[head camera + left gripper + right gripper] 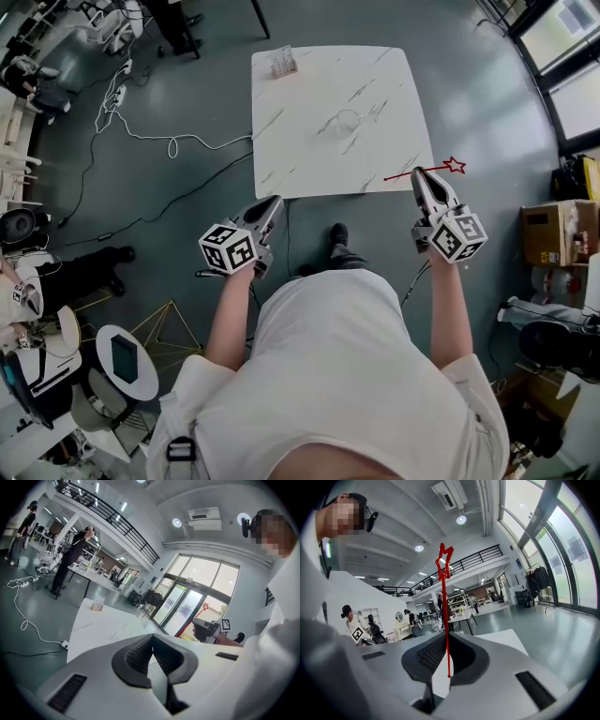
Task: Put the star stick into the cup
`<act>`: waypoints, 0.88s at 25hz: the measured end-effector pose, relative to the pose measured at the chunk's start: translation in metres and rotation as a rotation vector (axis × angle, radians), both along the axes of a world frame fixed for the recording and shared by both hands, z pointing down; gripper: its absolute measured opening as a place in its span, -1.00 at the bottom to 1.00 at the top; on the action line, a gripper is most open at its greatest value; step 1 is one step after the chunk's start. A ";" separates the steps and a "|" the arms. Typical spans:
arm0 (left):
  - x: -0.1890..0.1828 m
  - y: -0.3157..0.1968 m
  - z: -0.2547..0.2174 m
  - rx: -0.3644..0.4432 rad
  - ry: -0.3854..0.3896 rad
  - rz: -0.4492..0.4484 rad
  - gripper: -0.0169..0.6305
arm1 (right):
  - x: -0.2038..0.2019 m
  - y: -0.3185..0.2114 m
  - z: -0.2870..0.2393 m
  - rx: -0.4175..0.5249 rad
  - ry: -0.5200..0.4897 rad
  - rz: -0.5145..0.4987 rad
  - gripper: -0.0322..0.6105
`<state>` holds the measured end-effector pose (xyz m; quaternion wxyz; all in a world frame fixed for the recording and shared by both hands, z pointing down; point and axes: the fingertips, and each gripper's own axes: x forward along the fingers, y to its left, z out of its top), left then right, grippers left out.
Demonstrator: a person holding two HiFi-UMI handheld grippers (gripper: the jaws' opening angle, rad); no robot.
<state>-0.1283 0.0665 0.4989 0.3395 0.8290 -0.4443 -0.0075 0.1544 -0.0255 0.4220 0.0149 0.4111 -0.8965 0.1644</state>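
My right gripper (424, 178) is shut on a thin red star stick (422, 172), just off the near right corner of the white marble table (300, 141). The stick lies crosswise, with its star (455, 166) pointing right. In the right gripper view the stick (446, 620) stands upright between the jaws, star (444, 557) on top. A clear cup (347, 122) stands upright near the table's middle, well beyond both grippers. My left gripper (273, 204) is shut and holds nothing, just short of the table's near edge. From the left gripper view (150, 638) I see the right gripper (206, 629) and the star (205, 605).
A small clear holder (284, 63) sits at the table's far left corner. White cables (141, 131) trail over the floor at left. A cardboard box (553, 232) and bags stand at right, a round stool (127, 361) at lower left. People stand at desks (75, 545) farther off.
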 end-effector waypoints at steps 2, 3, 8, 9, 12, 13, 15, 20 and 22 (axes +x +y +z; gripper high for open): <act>0.003 -0.012 -0.002 0.002 -0.009 -0.001 -0.91 | -0.002 -0.017 0.000 0.001 -0.005 -0.017 -0.79; 0.004 -0.018 -0.004 0.005 -0.016 0.002 -0.91 | -0.004 -0.025 0.000 0.001 -0.006 -0.027 -0.79; 0.012 -0.044 -0.011 0.019 -0.041 -0.004 -0.91 | -0.007 -0.061 -0.002 0.006 -0.006 -0.076 -0.79; 0.013 -0.050 -0.013 0.020 -0.042 -0.014 -0.91 | -0.006 -0.069 -0.003 0.008 -0.006 -0.086 -0.79; 0.020 -0.065 -0.015 0.023 -0.049 -0.043 -0.91 | -0.001 -0.092 -0.003 0.014 -0.013 -0.112 -0.79; 0.022 -0.070 -0.014 0.024 -0.052 -0.050 -0.91 | 0.000 -0.099 -0.002 0.014 -0.015 -0.120 -0.79; 0.024 -0.078 -0.014 0.027 -0.060 -0.064 -0.91 | 0.000 -0.113 0.000 0.010 -0.018 -0.140 -0.79; 0.030 -0.095 -0.014 0.030 -0.075 -0.118 -0.91 | -0.005 -0.142 0.013 -0.008 -0.008 -0.205 -0.79; 0.036 -0.100 -0.013 0.028 -0.073 -0.140 -0.91 | -0.005 -0.153 0.016 -0.013 -0.013 -0.222 -0.79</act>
